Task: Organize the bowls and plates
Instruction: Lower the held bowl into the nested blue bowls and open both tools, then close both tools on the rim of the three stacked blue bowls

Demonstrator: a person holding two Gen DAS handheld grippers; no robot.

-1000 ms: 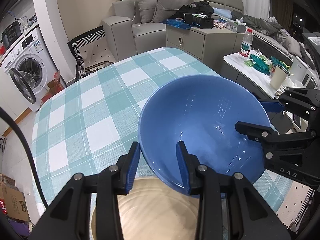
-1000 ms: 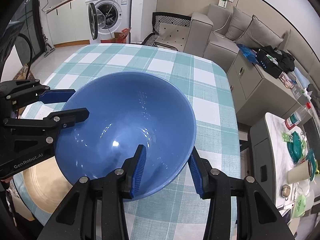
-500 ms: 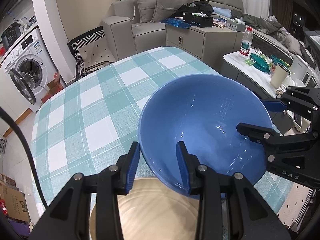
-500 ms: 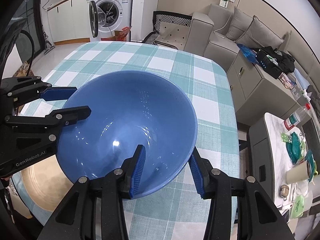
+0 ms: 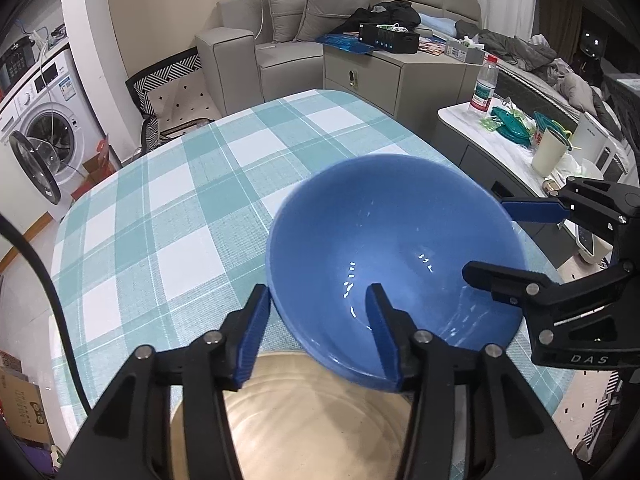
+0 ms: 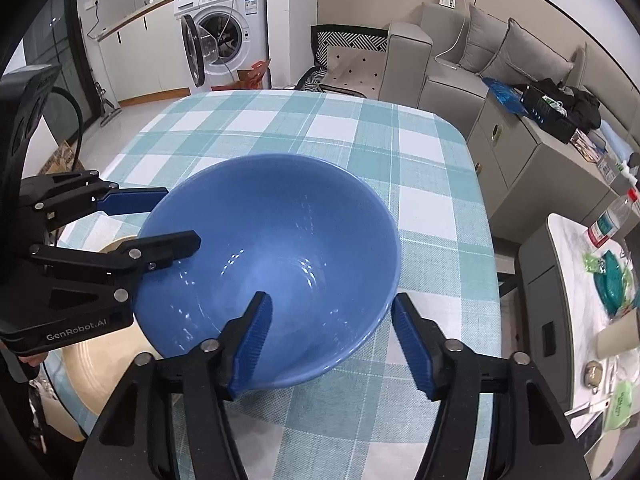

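Note:
A large blue bowl (image 5: 392, 240) (image 6: 272, 248) is held between both grippers over the checked tablecloth (image 5: 168, 208). My left gripper (image 5: 320, 320) straddles its near rim, one finger inside and one outside, with a gap at the outer finger. My right gripper (image 6: 332, 332) straddles the opposite rim the same way, its jaws wider than the wall. A beige plate (image 5: 296, 412) (image 6: 104, 356) lies under the bowl's left side at the table's near edge. In each view the other gripper shows on the far rim.
The table edge (image 6: 486, 264) runs close on the right. A side cabinet with a bottle (image 5: 484, 84) and a cup (image 5: 550, 156) stands beyond it. A sofa (image 5: 256, 48) and a washing machine (image 6: 224, 36) are farther back.
The bowl has sunk a little and shifted slightly over the plate. The jaws of both grippers stand wider around the rim than one second ago.

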